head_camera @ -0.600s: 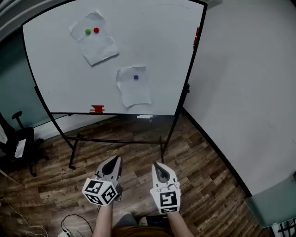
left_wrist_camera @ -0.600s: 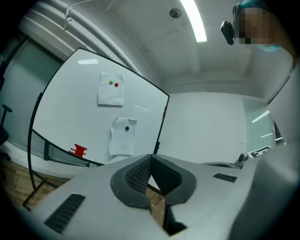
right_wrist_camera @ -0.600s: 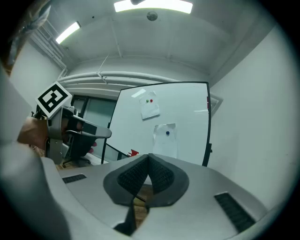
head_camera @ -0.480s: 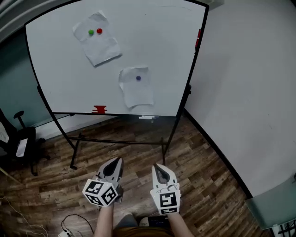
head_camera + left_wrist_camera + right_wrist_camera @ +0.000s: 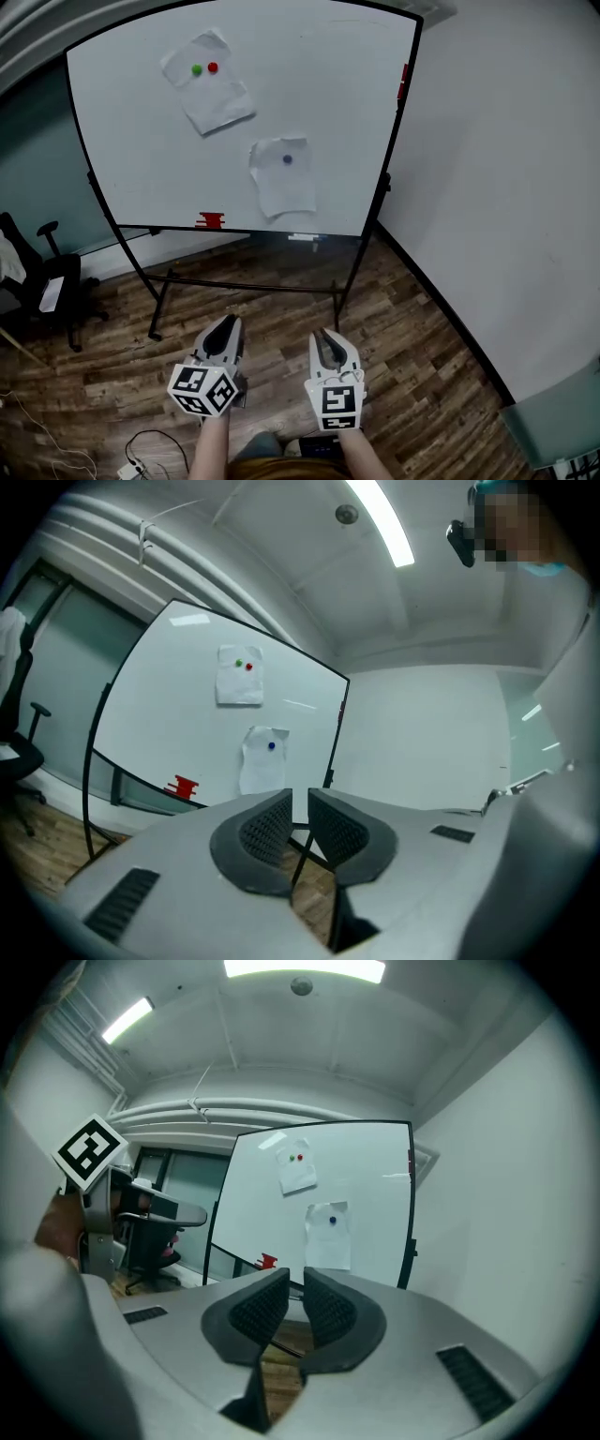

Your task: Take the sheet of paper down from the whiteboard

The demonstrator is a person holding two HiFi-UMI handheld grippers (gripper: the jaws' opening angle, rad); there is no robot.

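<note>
Since the earlier frames the whiteboard (image 5: 141,141) sits a bit further right and lower in the head view, and more of the office chair (image 5: 47,281) shows at left. Both grippers are in about the same spot.

Left hand-held gripper (image 5: 228,323): jaws only narrowly apart, nothing btwn them, held level over the wood floor (image 5: 422,356). Right hand-held gripper (image 5: 323,333): same, slim gap, empty, just beside the left one. Both are aimed at the board but well apart from it.

Two sheets are up. The lower sheet (image 5: 281,183) is nearest, pinned by one blue magnet (image 5: 287,159). The upper sheet (image 5: 211,94) is crumpled and tilted, w/ a green magnet (image 5: 197,69) and a red magnet (image 5: 213,67). Can't tell which one the task means; the lower looks the easier reach.

Step in hand, prob.: approach, nothing touched yet. To do it well:
- Walk in square to the board and raise the grippers to sheet height.
- Spread the jaws wider first.
- Pinch a free bottom corner w/ one gripper.
- Lift the magnet off w/ the other, not yanking, since thin paper could tear at the pin.
- Board is on a stand, so push lightly or it may rock.
</note>
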